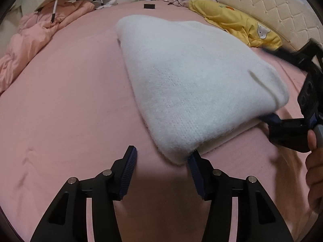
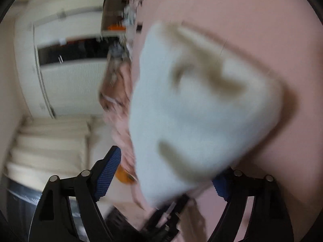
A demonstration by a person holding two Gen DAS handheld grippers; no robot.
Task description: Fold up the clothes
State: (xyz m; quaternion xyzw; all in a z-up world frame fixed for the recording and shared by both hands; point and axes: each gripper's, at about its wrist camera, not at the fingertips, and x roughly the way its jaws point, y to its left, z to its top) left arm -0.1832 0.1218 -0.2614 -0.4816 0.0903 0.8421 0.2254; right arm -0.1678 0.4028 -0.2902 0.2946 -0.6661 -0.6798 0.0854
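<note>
A: Where is the sweater?

B: The white knitted sweater [image 1: 187, 84] lies folded into a thick bundle on the pink bed sheet [image 1: 66, 104], roughly mid-bed, its near corner reaching down towards the left wrist camera.

A: And the left gripper?

B: The left gripper [image 1: 162, 161] points down at that near corner with its jaws apart. The blue pad of one finger [image 1: 193, 167] sits right at the sweater's corner, perhaps touching the fluff; the other finger stands clear over bare sheet. Nothing is pinched between them.

A: The right one?

B: From the left wrist view, the right gripper [image 1: 270, 119] comes in from the right edge, a hand [image 1: 315, 161] wrapped round its handle, one blue fingertip tucked under the sweater's right edge. In its own view, which is heavily blurred, the right gripper [image 2: 169, 171] has its jaws wide, and the sweater [image 2: 201, 111] fills the space ahead and between the fingers. The pads do not appear to press on the cloth, so I read it as spread, not clamped.

A: Anything else on the bed?

B: A yellow garment [image 1: 242, 26] with a small printed figure lies beyond the sweater by the quilted headboard [image 1: 272, 6], a pink quilt [image 1: 36, 36] is heaped at the left, and a small black object [image 1: 149, 6] rests on the sheet further off
</note>
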